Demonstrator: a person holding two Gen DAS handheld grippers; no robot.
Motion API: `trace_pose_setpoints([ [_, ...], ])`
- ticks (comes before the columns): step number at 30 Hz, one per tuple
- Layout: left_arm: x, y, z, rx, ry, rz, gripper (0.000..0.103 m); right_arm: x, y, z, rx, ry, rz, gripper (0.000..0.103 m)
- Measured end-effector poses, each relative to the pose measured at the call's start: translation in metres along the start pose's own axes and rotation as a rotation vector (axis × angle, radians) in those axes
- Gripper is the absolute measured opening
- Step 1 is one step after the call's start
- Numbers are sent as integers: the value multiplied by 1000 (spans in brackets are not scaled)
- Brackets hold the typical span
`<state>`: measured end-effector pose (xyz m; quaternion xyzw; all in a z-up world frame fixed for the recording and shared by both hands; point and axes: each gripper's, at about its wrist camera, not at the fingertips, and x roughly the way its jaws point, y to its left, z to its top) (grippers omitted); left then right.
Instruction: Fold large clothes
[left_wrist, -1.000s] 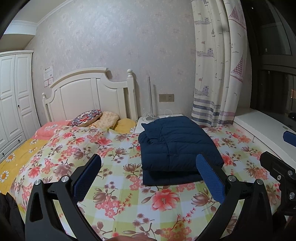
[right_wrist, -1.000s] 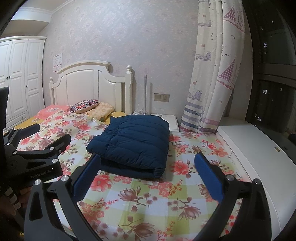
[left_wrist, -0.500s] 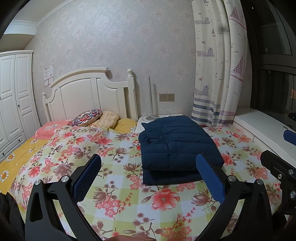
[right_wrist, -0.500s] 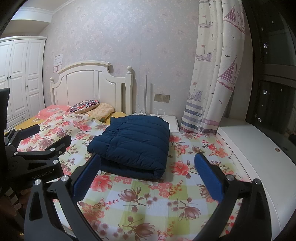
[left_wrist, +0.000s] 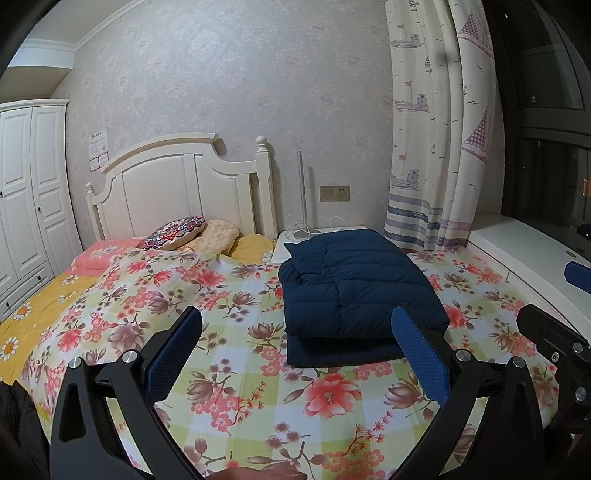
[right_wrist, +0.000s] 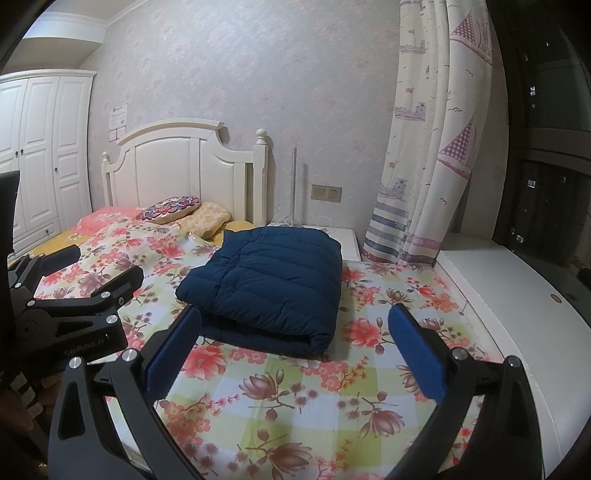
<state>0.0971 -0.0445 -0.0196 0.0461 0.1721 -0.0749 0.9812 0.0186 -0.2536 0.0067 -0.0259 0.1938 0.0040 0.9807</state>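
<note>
A navy quilted down jacket (left_wrist: 354, 291) lies folded in a neat rectangle on the floral bedspread (left_wrist: 236, 354); it also shows in the right wrist view (right_wrist: 273, 288). My left gripper (left_wrist: 295, 332) is open and empty, held above the bed short of the jacket's near edge. My right gripper (right_wrist: 295, 325) is open and empty, also held back from the jacket's front fold. The left gripper's body (right_wrist: 70, 310) shows at the left of the right wrist view.
A white headboard (left_wrist: 184, 192) with pillows (left_wrist: 177, 232) stands at the far end. A white nightstand (right_wrist: 347, 240) and a sailboat curtain (left_wrist: 436, 147) are behind the jacket. A white ledge (right_wrist: 491, 295) runs along the right. A white wardrobe (left_wrist: 26, 195) is at the left.
Almost nothing: both grippers stay open and hover in place, with only a very slight drift of the views. The jacket has not moved.
</note>
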Motion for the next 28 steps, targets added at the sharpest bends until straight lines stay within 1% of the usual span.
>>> trace_pose_setpoints([
  [13, 4, 4, -7, -9, 15, 7, 99, 16, -2, -6, -1, 30, 16, 101],
  [17, 16, 4, -10, -16, 36, -10, 99, 26, -2, -10, 2, 53, 20, 101],
  [20, 29, 0, -14, -3, 52, -26, 99, 44, -3, -15, 4, 94, 19, 101],
  [21, 35, -1, -15, 2, 60, -44, 99, 52, -5, -18, 9, 110, 19, 100],
  [23, 53, 1, -19, 2, 103, -82, 99, 67, -8, -22, 15, 140, 24, 100],
  [25, 83, 11, -21, 21, 179, -112, 99, 87, -21, -23, 19, 175, 19, 100],
  [26, 99, 22, -20, 21, 204, -102, 99, 95, -31, -21, 18, 183, 2, 100],
  [28, 128, 52, -16, -2, 239, -65, 99, 115, -69, -13, 6, 207, -104, 100],
])
